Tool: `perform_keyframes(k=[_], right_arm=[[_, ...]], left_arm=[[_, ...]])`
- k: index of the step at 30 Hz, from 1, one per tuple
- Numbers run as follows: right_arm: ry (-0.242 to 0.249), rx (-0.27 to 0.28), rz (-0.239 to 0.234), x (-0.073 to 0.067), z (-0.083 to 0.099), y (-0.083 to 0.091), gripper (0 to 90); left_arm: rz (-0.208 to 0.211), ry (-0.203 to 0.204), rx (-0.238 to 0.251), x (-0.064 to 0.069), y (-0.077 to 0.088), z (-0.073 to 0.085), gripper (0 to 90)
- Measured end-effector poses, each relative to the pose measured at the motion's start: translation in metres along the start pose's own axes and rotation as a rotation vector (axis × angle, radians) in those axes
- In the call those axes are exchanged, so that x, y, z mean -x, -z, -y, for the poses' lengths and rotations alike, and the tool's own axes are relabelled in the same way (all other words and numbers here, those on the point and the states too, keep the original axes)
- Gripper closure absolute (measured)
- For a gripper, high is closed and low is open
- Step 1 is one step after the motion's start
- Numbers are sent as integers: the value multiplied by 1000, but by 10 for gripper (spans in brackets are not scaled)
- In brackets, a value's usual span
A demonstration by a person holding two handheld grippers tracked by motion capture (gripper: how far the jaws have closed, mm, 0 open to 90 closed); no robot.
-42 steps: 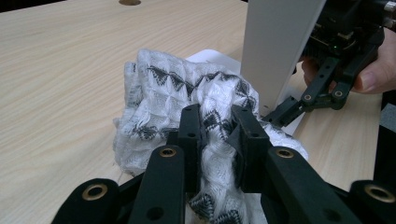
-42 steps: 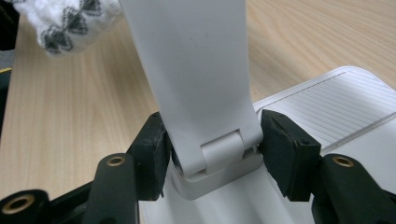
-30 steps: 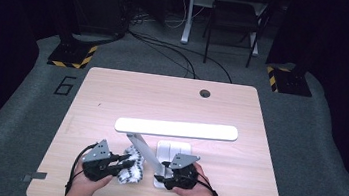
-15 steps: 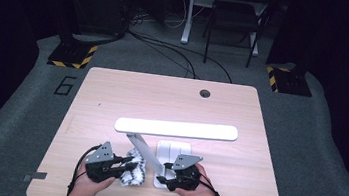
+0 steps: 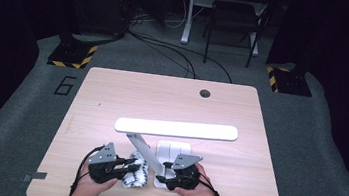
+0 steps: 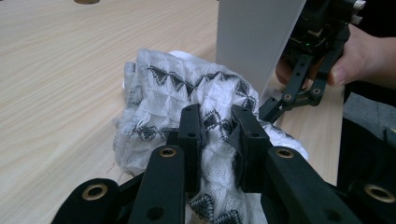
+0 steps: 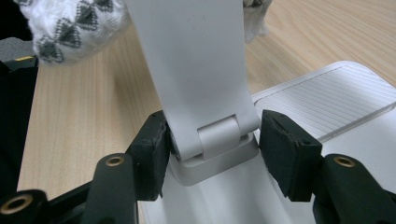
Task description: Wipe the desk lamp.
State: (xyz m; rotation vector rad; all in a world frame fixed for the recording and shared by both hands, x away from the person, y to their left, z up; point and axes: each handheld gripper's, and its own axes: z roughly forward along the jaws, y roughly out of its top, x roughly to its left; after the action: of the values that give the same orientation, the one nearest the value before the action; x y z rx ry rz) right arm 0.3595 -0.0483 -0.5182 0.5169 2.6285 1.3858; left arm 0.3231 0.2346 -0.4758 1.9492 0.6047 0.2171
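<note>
A: What is the setting?

B: A pale wooden table (image 5: 111, 100) on grey carpet in a dark room, with cables and yellow-black striped stands behind it.

A: And the left gripper (image 6: 217, 128)?

B: Its jaws are pinched tight on a bunched white cloth (image 6: 173, 95) with grey triangle patterns. The cloth lies on the table at the near edge, pressed against the slanted arm of a white desk lamp (image 5: 176, 128).

A: The right gripper (image 7: 210, 149)?

B: Its jaws straddle the hinge at the foot of the lamp's arm, fairly wide. The left pad touches the hinge; whether the right pad presses on it, I cannot tell. The lamp's ribbed base (image 7: 327, 100) sits flat on the table just beyond, the light bar level above it.
</note>
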Motion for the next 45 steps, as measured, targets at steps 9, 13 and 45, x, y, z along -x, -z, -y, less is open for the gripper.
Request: perform_keyframes(k=[9,13,45], right_arm=[[-6,7,11,0,1,0,441],[-7,6,9,-1,1,0,441],[30,15,19,-2,1,-4,453]], left_arm=[[11,-7,7,5,-2,-5,756],[25,-9,16,8,1,-8,758],[44,5,75,9,6,-21,763]])
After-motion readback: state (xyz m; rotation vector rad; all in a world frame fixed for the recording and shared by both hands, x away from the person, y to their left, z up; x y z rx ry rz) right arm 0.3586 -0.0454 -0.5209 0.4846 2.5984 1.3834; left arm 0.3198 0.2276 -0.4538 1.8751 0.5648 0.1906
